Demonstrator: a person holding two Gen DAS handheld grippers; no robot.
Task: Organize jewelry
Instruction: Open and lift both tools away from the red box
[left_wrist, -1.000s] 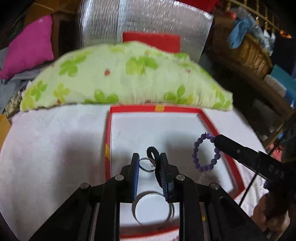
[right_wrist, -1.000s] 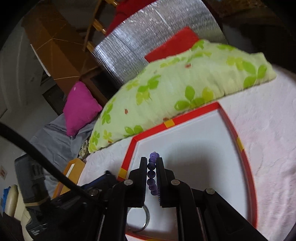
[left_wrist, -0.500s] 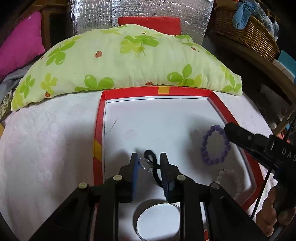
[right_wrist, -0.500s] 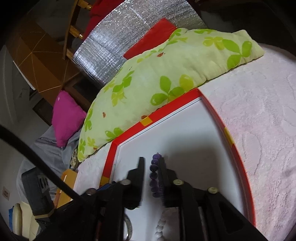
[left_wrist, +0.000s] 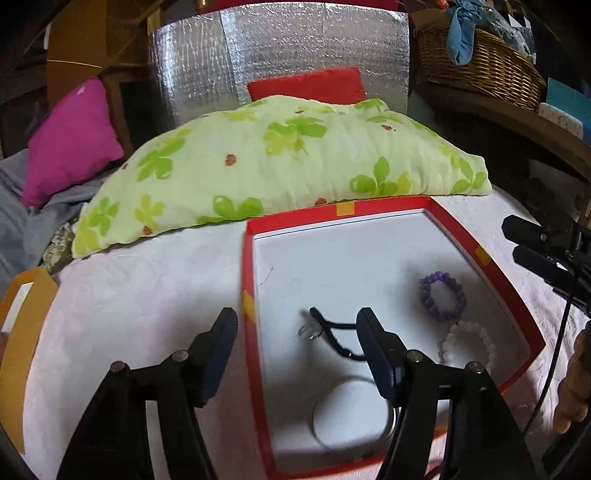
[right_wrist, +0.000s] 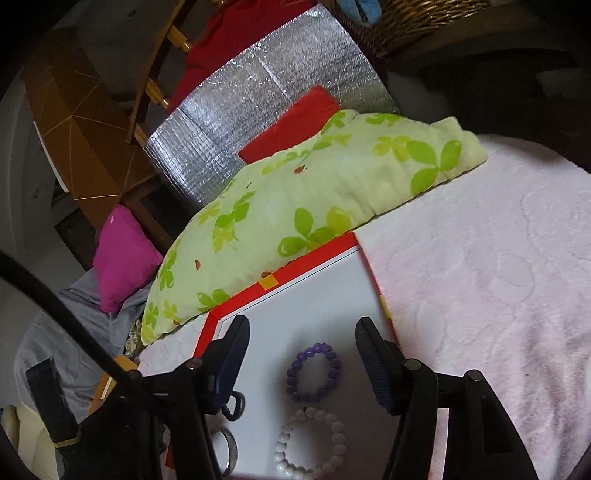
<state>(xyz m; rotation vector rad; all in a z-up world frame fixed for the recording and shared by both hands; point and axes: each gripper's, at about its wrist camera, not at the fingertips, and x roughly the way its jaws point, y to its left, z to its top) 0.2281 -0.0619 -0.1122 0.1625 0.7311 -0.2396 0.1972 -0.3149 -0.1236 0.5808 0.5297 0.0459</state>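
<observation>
A white tray with a red rim (left_wrist: 369, 208) lies on the pale cover. Inside it rest a purple bead bracelet (left_wrist: 442, 295), a white bead bracelet (left_wrist: 467, 345), a black cord with a silver ring (left_wrist: 332, 332) and a silver bangle (left_wrist: 352, 411). My left gripper (left_wrist: 295, 317) hovers over the tray's left edge above the cord, its jaws opening, gripping nothing. In the right wrist view my right gripper (right_wrist: 303, 325) stands above the purple bracelet (right_wrist: 313, 371), jaws opening and clear of the beads. The white bracelet (right_wrist: 314, 443) lies just below it.
A green leaf-print pillow (left_wrist: 280, 162) lies against the tray's far rim. Behind it are a silver foil panel (left_wrist: 280, 55), a magenta cushion (left_wrist: 70, 144) and a wicker basket (left_wrist: 480, 66). An orange box (left_wrist: 22, 332) sits at the left edge. A hand (left_wrist: 576, 387) shows at the right.
Both grippers have opened. The left let go of the black cord with the ring, the right let go of the purple bracelet; both pieces now lie in the tray. Both grippers drew back.
</observation>
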